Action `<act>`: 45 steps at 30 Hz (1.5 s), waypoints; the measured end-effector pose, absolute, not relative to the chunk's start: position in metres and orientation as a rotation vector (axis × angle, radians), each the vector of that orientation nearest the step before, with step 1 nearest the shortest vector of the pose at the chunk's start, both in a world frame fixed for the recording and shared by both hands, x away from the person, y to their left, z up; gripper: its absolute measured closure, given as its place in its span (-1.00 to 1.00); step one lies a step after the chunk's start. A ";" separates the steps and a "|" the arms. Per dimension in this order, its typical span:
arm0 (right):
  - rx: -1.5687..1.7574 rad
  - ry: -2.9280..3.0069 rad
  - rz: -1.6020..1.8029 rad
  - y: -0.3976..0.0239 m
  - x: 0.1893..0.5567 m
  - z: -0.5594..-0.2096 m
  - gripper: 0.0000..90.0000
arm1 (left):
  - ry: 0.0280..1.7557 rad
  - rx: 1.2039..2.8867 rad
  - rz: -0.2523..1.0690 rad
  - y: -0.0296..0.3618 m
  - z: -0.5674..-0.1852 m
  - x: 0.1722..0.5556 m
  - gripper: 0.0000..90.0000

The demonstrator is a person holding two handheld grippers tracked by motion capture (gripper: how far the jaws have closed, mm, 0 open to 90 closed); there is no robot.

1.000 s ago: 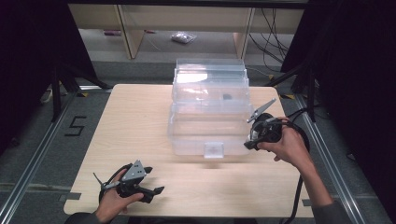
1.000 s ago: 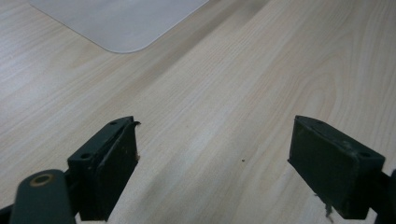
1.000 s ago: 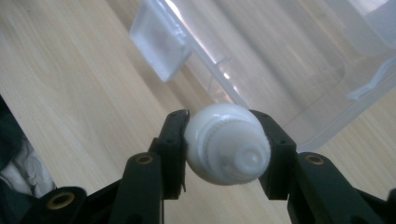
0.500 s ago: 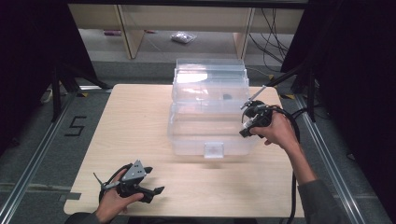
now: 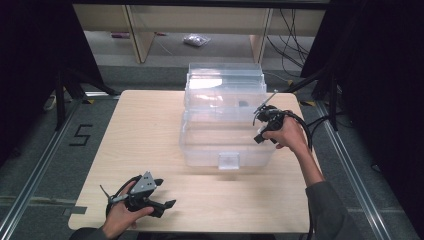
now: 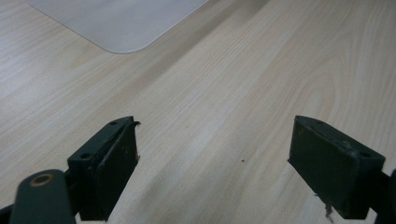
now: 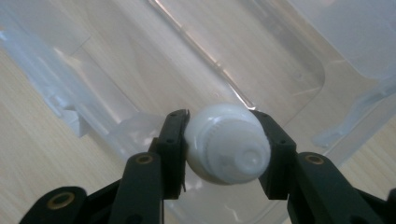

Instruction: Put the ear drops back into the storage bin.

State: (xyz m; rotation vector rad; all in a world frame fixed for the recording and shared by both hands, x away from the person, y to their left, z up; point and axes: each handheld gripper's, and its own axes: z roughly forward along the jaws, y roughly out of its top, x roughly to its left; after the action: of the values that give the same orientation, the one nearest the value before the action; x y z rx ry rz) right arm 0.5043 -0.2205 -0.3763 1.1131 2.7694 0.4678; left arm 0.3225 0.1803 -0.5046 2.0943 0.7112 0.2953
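Note:
A clear plastic bin (image 5: 200, 150) stands mid-table with its lid (image 5: 225, 80) raised at the back. My right gripper (image 5: 261, 126) hovers at the bin's right rim, shut on a white round bottle-like thing (image 7: 226, 149) with a ribbed cap. In the right gripper view the gripper (image 7: 219, 128) has both pads pressed on its sides, over the bin's open inside (image 7: 261, 60). My left gripper (image 5: 167, 204) rests at the table's front left, open. In its own view the gripper (image 6: 215, 154) has only bare wood between the jaws.
A small dark item (image 5: 243, 103) lies inside the bin. A pale rounded corner (image 6: 121, 23) shows ahead of the left gripper. The wooden table (image 5: 145, 130) has bare room left of and in front of the bin. Shelving and a bag (image 5: 195, 40) sit beyond the table.
My right gripper has moved away from the front edge and slightly left along the bin's right side, still holding the white thing. The left gripper has stayed put.

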 end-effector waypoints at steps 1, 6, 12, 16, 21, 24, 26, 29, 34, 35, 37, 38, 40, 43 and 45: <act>1.124 2.767 0.465 -0.220 0.505 -0.378 0.33 | 0.709 2.099 0.299 0.181 -0.504 0.323 -0.67; 1.142 2.787 0.413 -0.219 0.513 -0.391 0.33 | 0.707 2.090 0.300 0.180 -0.505 0.322 -0.67; 1.165 2.796 0.372 -0.217 0.520 -0.400 0.33 | 0.710 2.094 0.296 0.180 -0.505 0.322 -0.67; 1.163 2.799 0.361 -0.215 0.524 -0.407 0.33 | 0.705 2.100 0.301 0.181 -0.504 0.323 -0.67; 1.208 2.800 0.348 -0.213 0.528 -0.418 0.33 | 0.705 2.099 0.302 0.180 -0.505 0.323 -0.67; 1.207 2.806 0.345 -0.214 0.529 -0.424 0.33 | 0.706 2.098 0.302 0.180 -0.505 0.323 -0.67; 1.224 2.802 0.334 -0.213 0.530 -0.425 0.33 | 0.705 2.099 0.303 0.180 -0.505 0.323 -0.67; 1.227 2.801 0.332 -0.212 0.532 -0.427 0.33 | 0.704 2.098 0.303 0.180 -0.505 0.323 -0.67; 1.255 2.803 0.307 -0.212 0.535 -0.433 0.33 | 0.703 2.099 0.302 0.180 -0.504 0.323 -0.67; 1.284 2.801 0.296 -0.211 0.535 -0.433 0.33 | 0.703 2.099 0.303 0.180 -0.504 0.323 -0.67; 1.263 2.802 0.297 -0.211 0.536 -0.434 0.33 | 0.705 2.098 0.302 0.180 -0.505 0.323 -0.67; 1.289 2.796 0.286 -0.209 0.536 -0.435 0.33 | 0.704 2.099 0.302 0.180 -0.505 0.323 -0.67; 1.275 2.808 0.291 -0.209 0.537 -0.437 0.33 | 0.704 2.098 0.302 0.180 -0.505 0.323 -0.67; 1.279 2.804 0.285 -0.208 0.537 -0.439 0.33 | 0.704 2.099 0.302 0.180 -0.505 0.323 -0.67; 1.263 2.813 0.293 -0.208 0.537 -0.440 0.33 | 0.705 2.097 0.301 0.180 -0.505 0.323 -0.67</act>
State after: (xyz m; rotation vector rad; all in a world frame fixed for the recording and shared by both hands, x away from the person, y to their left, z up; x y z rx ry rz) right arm 0.5368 -0.2077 -0.4402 1.2632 2.8131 0.2927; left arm 0.3226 0.1803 -0.5046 2.0972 0.7053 0.3009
